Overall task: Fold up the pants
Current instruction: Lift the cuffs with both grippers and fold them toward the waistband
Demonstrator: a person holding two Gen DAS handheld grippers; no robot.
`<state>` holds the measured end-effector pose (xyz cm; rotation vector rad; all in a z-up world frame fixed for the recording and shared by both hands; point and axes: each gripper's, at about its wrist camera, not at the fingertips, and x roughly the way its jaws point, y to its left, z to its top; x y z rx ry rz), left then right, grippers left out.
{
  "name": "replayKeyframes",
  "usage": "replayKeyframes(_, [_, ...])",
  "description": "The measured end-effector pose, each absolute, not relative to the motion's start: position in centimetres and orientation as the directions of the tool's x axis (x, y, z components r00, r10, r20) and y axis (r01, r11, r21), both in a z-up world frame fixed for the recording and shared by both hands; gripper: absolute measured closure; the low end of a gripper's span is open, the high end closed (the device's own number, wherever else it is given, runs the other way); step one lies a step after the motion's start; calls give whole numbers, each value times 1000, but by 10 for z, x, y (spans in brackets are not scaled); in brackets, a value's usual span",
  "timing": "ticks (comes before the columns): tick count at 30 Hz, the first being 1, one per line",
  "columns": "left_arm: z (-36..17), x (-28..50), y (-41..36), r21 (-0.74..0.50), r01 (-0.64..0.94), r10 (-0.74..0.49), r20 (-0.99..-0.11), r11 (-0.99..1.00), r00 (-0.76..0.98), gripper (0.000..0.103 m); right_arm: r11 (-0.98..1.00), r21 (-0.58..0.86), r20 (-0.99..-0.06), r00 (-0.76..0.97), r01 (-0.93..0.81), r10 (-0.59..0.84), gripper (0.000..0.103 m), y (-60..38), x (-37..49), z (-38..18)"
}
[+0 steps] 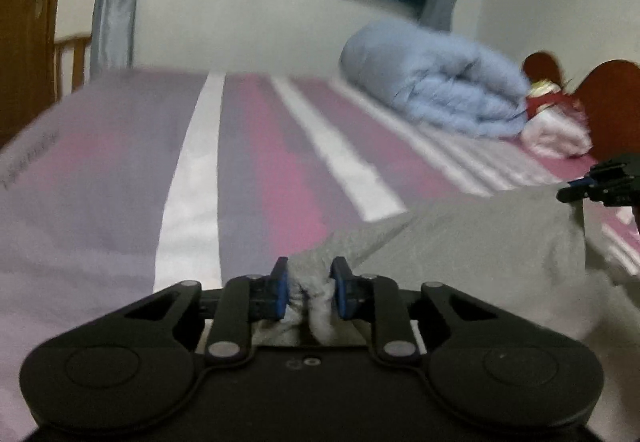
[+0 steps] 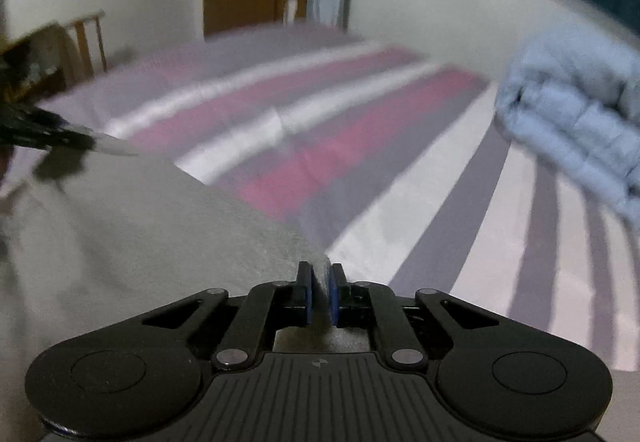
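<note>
- Gripping a bunched wad of the grey pants [image 1: 460,242], the left gripper [image 1: 309,292] has both blue pads [image 1: 281,292] pressed into the cloth, jaws partly closed around it.
- Pants spread to the right from that grip, held above the striped sheet [image 1: 192,170], w/ the top edge running toward the right gripper [image 1: 600,182] at the far right of the left view.
- Right gripper in its own view [image 2: 321,294]: jaws nearly together, pinching a thin grey fold btwn the pads.
- From there the pants [image 2: 120,234] fan out leftward to the left gripper [image 2: 36,130], blurred at the frame edge.
- Sheet is pink, mauve & white stripes, on a bed.
- Rolled blue quilt [image 1: 436,86] lies farther back on the right side, well apart from the pants.
- Beside it a pink-white bundle [image 1: 556,132], touching the quilt's end.
- Both views are motion-blurred.
</note>
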<state>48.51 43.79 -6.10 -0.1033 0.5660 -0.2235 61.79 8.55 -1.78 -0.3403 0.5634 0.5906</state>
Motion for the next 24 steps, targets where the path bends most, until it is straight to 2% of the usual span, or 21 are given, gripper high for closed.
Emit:
replayKeyframes(4, [-30, 432, 439, -151, 258, -298, -444, 954, 845, 91, 755, -261, -515, 748, -601, 418, 94, 81, 529, 18])
replayKeyframes(8, [-18, 375, 436, -142, 281, -315, -401, 949, 860, 91, 718, -382, -457, 795, -581, 400, 94, 82, 429, 15])
replayKeyframes(12, [-29, 328, 430, -130, 284, -312, -439, 950, 842, 91, 712, -425, -461, 810, -559, 362, 94, 85, 346, -20])
replayKeyframes(15, [-54, 294, 437, -179, 196, -262, -513, 964, 818, 75, 751, -399, -479, 818, -526, 319, 91, 84, 300, -65])
replayKeyframes(16, [-60, 282, 440, -205, 151, -240, -532, 967, 812, 67, 778, -367, -493, 816, -510, 302, 78, 81, 288, -78])
replayKeyframes(17, [-64, 273, 442, -225, 107, -216, -547, 969, 809, 67, 806, -340, -494, 821, -484, 285, 48, 78, 278, -86])
replayKeyframes(19, [-70, 252, 445, -280, 10, -173, -564, 960, 808, 69, 872, -245, -453, 845, -423, 282, 19, 66, 256, -92])
replayKeyframes(21, [-74, 237, 450, -344, -78, -142, -569, 936, 810, 69, 924, -132, -442, 856, -359, 269, 18, 56, 250, -88])
replayKeyframes(24, [-73, 224, 452, -461, -149, -142, -539, 875, 830, 69, 955, 134, -435, 851, -263, 296, 22, 35, 263, -73])
